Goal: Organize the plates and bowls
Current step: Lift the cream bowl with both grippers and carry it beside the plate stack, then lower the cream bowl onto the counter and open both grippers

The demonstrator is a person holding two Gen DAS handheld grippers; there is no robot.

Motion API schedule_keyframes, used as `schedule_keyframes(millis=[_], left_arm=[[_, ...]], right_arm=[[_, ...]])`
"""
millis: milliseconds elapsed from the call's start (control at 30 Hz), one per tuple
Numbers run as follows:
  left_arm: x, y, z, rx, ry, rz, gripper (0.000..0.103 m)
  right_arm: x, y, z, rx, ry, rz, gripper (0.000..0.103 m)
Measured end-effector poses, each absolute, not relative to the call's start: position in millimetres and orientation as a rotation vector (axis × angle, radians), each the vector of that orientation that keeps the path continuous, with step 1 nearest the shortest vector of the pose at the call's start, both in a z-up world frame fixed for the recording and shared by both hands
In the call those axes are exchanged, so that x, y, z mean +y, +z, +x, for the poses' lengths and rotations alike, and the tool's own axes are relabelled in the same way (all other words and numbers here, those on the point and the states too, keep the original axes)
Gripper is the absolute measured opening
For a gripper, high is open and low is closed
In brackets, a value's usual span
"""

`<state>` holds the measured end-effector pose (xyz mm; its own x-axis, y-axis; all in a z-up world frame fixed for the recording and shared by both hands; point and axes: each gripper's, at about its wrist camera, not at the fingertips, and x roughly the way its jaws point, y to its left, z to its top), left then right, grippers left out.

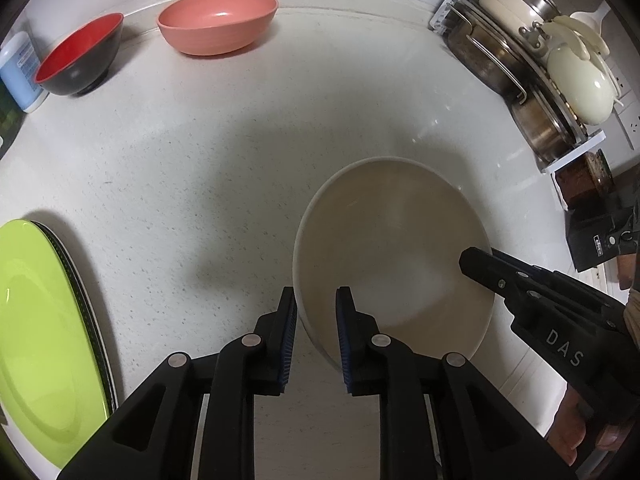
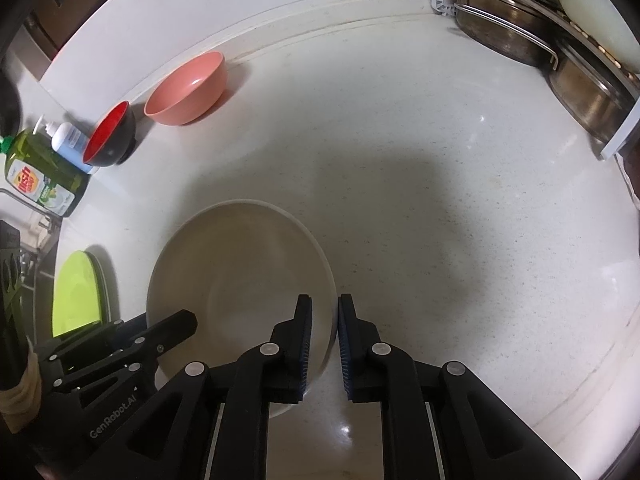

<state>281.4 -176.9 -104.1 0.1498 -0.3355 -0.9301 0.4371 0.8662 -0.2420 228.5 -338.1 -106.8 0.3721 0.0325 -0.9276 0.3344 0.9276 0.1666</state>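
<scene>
White speckled surface [image 1: 240, 152] filling the left wrist view, meeting a pale wall at the back. Left claw [image 1: 316, 316] is straddling the near-left rim of a large beige bowl [image 1: 392, 240] that is sitting on the surface; one blue-padded finger is lying outside the wall and the other inside, with a gap showing between pad and rim, so the claw is standing apart rather than clamped. Right claw [image 1: 476, 260] is reaching in from the right, its tip lying over the bowl's right rim. A pink bowl [image 1: 218, 20] and a black bowl with a red inside [image 1: 80, 56] are standing at the back, just beside each other, with a pale blue bottle [image 1: 18, 68] to their left. A lime-green plate [image 1: 40, 336] is lying at the left edge on a darker plate, of which only the rim is showing. A rack of pots and lids [image 1: 532, 64] is occupying the right rear.

Right wrist view: right claw [image 2: 324, 320] is bracketing the beige bowl's [image 2: 240, 264] right rim, fingers close together; whether the pads are pressing the wall is hard to judge. Left claw [image 2: 180, 324] is entering at lower left over the bowl's near-left rim. A green detergent bottle [image 2: 40, 172] is lying beside the blue one.
</scene>
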Motion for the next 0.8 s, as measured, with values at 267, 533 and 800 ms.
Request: schedule_keyframes(millis=[267,533,800], left_arm=[[-161,-87,291,1.232,-0.519,0.087,0.044],[-141,-55,310,1.077,-0.461,0.137,0.057],[-125,-30,345,0.990,-0.432,0.164,0.057]], right_arm=[[-337,-89,229,1.118,-0.228,0.334,0.037],[-319,-61,251,1.041,-0.190,0.282,0.037],[-295,-29,290,0.962,-0.140,0.227,0.037]])
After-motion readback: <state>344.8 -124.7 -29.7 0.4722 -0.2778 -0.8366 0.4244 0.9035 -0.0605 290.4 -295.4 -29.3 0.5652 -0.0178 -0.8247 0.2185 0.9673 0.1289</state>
